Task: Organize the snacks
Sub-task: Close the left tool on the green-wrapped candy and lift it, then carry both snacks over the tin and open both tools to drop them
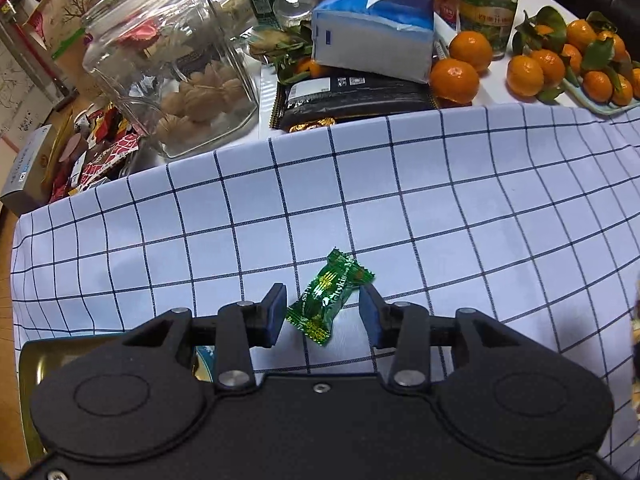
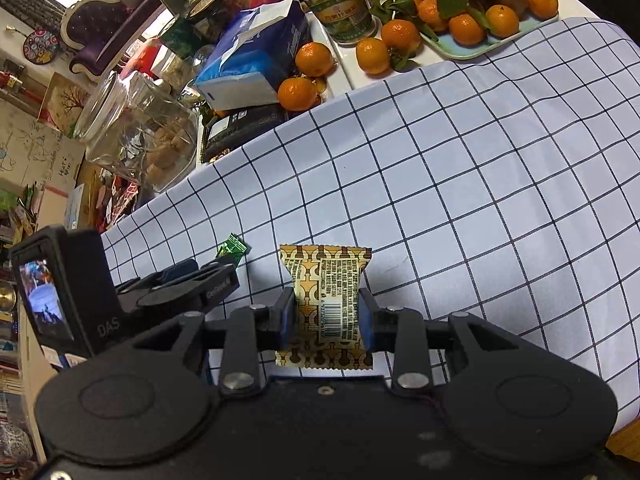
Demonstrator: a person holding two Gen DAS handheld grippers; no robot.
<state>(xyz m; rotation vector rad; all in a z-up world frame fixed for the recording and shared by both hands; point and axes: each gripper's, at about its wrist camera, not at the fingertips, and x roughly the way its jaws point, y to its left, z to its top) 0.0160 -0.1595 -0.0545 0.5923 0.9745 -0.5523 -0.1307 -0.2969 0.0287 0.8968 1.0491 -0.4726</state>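
Checked tablecloth (image 1: 440, 208): spread over the table, with a glass jar (image 1: 168, 68) of walnuts and loose tangerines (image 1: 456, 76) seen beyond its far edge. Right gripper (image 2: 326, 316): closed on a gold-patterned snack packet (image 2: 326, 300), which is pinched between both pads. Left gripper (image 1: 323, 312): spread wide, with a green wrapped candy (image 1: 330, 294) lying diagonally between its fingers, seemingly touched by the right pad only.

From my right wrist camera, my left gripper (image 2: 224, 270) covers most of the green candy (image 2: 233, 245), so only one twisted end shows. My right gripper's pads (image 2: 289, 316) hide both side edges of the brown-and-cream snack packet (image 2: 326, 304), and its small print is too fine to read. At the left wrist view's right edge, a blurred sliver (image 1: 635, 360) is perhaps that same packet.
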